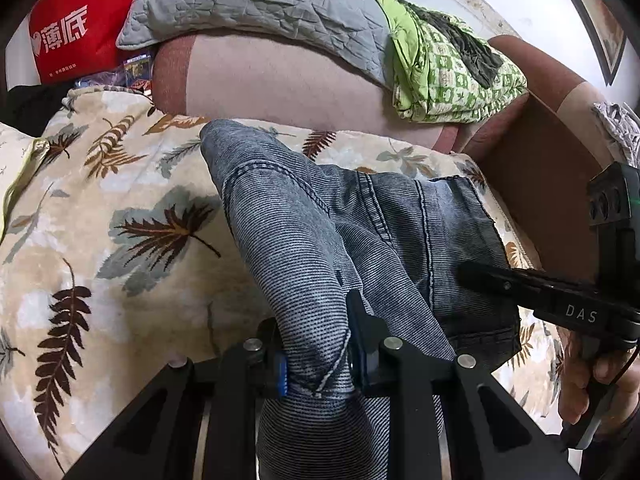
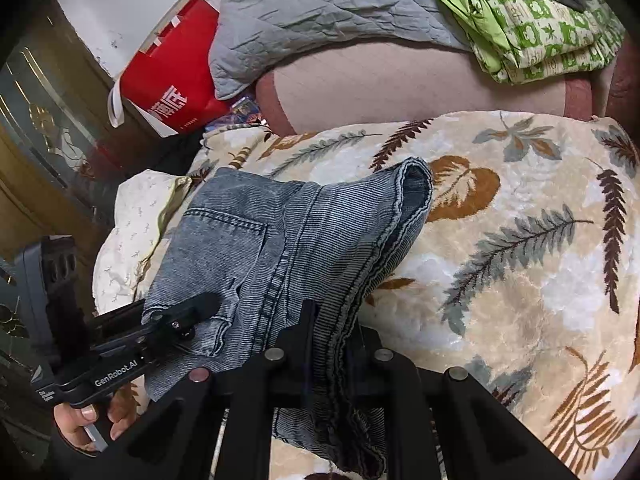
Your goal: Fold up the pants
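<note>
Grey-blue denim pants [image 1: 320, 216] lie partly folded on a leaf-patterned blanket [image 1: 120, 208]. My left gripper [image 1: 318, 344] is shut on a bunched fold of the pants, near the camera. My right gripper [image 2: 328, 332] is shut on several stacked layers of the pants' edge [image 2: 332, 264]. In the right wrist view the pants [image 2: 256, 236] show a back pocket and a rolled hem at the far end. The left gripper [image 2: 180, 320] shows at lower left there, its tips on the denim. The right gripper [image 1: 520, 284] shows at right in the left wrist view.
A pink sofa back [image 1: 280, 80] stands behind the blanket, with a grey quilt [image 1: 260, 0] and green patterned bedding [image 1: 448, 76] on it. A red bag [image 1: 76, 20] sits at far left. A brown cardboard box [image 1: 540, 200] is at right. A white pillow [image 2: 136, 224] lies beside the pants.
</note>
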The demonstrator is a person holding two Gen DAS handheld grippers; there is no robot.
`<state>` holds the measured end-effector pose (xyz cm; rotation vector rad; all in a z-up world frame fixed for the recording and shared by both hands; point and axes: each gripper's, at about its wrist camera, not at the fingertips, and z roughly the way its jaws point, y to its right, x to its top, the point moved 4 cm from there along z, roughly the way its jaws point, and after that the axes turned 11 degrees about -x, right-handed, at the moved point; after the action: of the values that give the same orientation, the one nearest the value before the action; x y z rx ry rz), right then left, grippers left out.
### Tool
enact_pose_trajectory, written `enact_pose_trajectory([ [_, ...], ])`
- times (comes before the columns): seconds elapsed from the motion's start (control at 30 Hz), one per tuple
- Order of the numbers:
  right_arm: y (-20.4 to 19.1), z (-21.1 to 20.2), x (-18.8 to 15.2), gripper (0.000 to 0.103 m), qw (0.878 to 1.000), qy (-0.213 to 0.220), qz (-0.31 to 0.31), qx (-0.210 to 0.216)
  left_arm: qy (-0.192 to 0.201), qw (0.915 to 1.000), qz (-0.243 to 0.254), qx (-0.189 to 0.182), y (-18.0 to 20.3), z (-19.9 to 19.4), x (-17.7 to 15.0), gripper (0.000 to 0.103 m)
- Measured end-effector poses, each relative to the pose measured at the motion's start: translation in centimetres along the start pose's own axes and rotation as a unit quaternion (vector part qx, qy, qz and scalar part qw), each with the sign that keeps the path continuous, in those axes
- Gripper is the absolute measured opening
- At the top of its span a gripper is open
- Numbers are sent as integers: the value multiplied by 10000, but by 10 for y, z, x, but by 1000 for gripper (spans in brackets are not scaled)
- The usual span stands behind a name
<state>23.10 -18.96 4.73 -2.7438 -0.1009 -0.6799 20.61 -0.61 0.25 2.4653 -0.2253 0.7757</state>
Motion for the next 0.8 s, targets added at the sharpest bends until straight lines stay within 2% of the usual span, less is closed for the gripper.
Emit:
enact_pose_trajectory([
  [0.8, 5, 58, -11, 13, 9992, -370, 62, -145, -281, 9990, -360, 9, -34, 43, -14, 26],
])
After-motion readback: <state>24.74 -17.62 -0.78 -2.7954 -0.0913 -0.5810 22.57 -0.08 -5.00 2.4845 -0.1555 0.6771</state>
